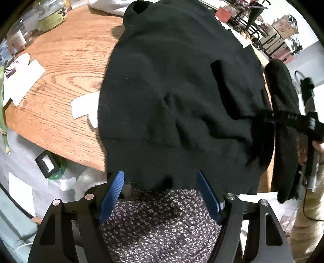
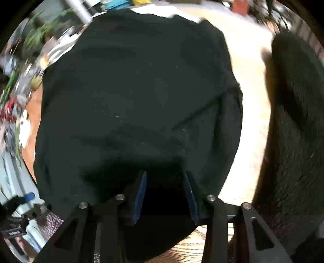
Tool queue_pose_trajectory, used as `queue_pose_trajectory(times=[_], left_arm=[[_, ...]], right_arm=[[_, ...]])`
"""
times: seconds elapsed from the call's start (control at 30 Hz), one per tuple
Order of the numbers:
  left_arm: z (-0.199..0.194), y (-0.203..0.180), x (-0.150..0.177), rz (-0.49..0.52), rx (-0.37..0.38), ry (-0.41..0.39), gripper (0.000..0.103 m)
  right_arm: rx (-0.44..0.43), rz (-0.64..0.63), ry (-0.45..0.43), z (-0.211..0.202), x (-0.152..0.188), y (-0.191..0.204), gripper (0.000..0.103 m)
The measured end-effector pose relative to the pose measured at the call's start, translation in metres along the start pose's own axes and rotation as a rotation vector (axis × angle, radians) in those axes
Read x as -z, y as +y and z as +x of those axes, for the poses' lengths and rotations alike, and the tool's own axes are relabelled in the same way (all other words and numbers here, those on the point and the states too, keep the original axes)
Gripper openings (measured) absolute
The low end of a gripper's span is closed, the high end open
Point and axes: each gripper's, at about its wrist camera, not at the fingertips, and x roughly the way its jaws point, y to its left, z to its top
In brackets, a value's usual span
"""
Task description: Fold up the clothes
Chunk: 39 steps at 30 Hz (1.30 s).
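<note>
Lying flat, black garment edge sits between parted left gripper; right gripper parted.

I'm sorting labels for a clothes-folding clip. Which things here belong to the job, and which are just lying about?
Belongs to the job:
- black garment
- left gripper, open
- right gripper, open

Just lying about:
- glass jar
- white papers
- wooden table, which the garment lies on

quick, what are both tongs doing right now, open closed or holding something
left tongs: open, holding nothing, at the near edge of the black garment.
right tongs: open above the garment, not gripping it.
</note>
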Motion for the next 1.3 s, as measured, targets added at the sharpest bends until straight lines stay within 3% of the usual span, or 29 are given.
queue_pose_trajectory(times=[0.1,0.13,0.17,0.2,0.37,0.5,0.57,0.63,0.67,0.7,0.77,0.87,0.93,1.07,1.1,1.13,1.2,1.3], left_arm=[[-0.003,-0.003,-0.001,0.007,0.015,-0.005,0.074],[-0.004,-0.004,0.0,0.01,0.018,-0.003,0.074],[-0.005,-0.004,0.0,0.012,0.018,-0.002,0.074],[-0.006,-0.004,0.001,0.012,0.018,-0.002,0.074],[-0.011,0.003,-0.004,-0.019,0.028,0.0,0.074],[-0.021,0.015,-0.009,-0.061,0.029,-0.022,0.074],[-0.028,0.024,-0.009,-0.087,0.019,-0.036,0.074],[-0.028,0.027,-0.008,-0.12,0.001,-0.046,0.074],[-0.026,0.024,-0.007,-0.139,-0.011,-0.049,0.074],[-0.024,0.021,-0.006,-0.158,-0.024,-0.052,0.074],[-0.024,0.025,-0.004,-0.177,-0.013,-0.057,0.074],[-0.039,0.022,0.004,-0.166,0.027,-0.089,0.074],[-0.057,0.015,0.004,-0.136,0.054,-0.113,0.074],[-0.045,-0.01,-0.012,-0.068,0.045,-0.1,0.074],[-0.041,-0.017,-0.017,-0.051,0.04,-0.092,0.07],[-0.037,-0.023,-0.022,-0.034,0.035,-0.085,0.057],[-0.023,-0.031,-0.03,-0.019,0.009,-0.061,0.042],[-0.001,-0.045,-0.038,0.008,-0.019,-0.02,0.035]], right_arm=[[-0.042,0.035,0.018,0.008,0.0,-0.011,0.039],[-0.041,0.031,0.017,0.008,0.001,-0.012,0.031],[-0.028,0.015,0.008,0.005,0.001,-0.01,0.015],[-0.026,0.0,-0.001,0.001,0.003,-0.008,0.011],[-0.133,-0.104,-0.095,-0.044,0.015,0.022,0.008],[-0.239,-0.275,-0.136,-0.074,0.034,0.081,0.008],[-0.325,-0.391,-0.116,-0.082,0.054,0.116,0.008],[-0.43,-0.511,-0.067,-0.085,0.076,0.148,0.015],[-0.467,-0.549,-0.04,-0.087,0.087,0.158,0.036],[-0.499,-0.58,-0.016,-0.089,0.097,0.165,0.046],[-0.527,-0.588,-0.005,-0.099,0.106,0.156,0.051],[-0.466,-0.513,-0.053,-0.106,0.095,0.122,0.058],[-0.336,-0.397,-0.081,-0.099,0.077,0.087,0.058],[-0.096,-0.147,-0.105,-0.085,0.048,0.003,0.056],[-0.068,-0.102,-0.115,-0.083,0.043,-0.016,0.055],[-0.041,-0.057,-0.124,-0.082,0.038,-0.035,0.054],[-0.003,0.012,-0.13,-0.078,0.031,-0.064,0.053],[-0.006,0.055,-0.127,-0.077,0.024,-0.091,0.052]])
